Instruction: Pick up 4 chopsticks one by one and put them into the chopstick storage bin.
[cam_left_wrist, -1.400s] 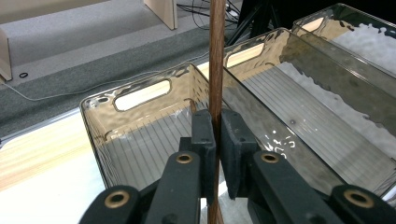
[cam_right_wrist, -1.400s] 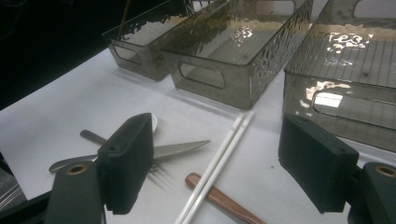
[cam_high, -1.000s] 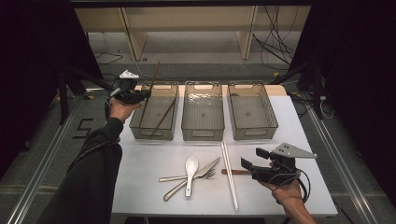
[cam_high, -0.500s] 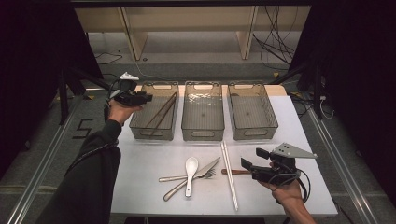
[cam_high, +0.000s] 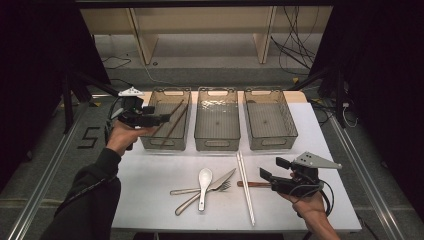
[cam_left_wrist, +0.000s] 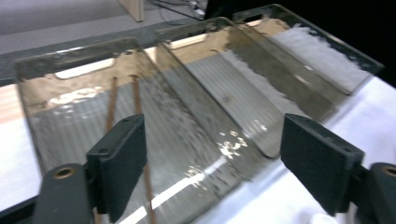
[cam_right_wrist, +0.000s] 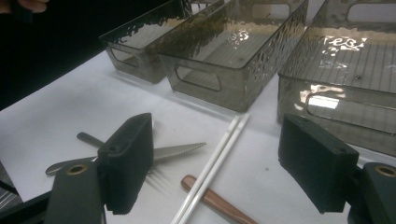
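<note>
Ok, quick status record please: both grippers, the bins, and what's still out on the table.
left gripper: over the left bin, jaws have just been opening, nothing between them
right gripper: jaws open, empty, low over the table near the cutlery
left bin: holds the brown chopsticks
middle bin: empty
right bin: empty
on the table: white chopsticks, white spoon, knife, fork, brown-handled utensil

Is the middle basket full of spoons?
No, the middle basket has nothing in it; the white spoon lies on the table with the knife and fork.
</note>
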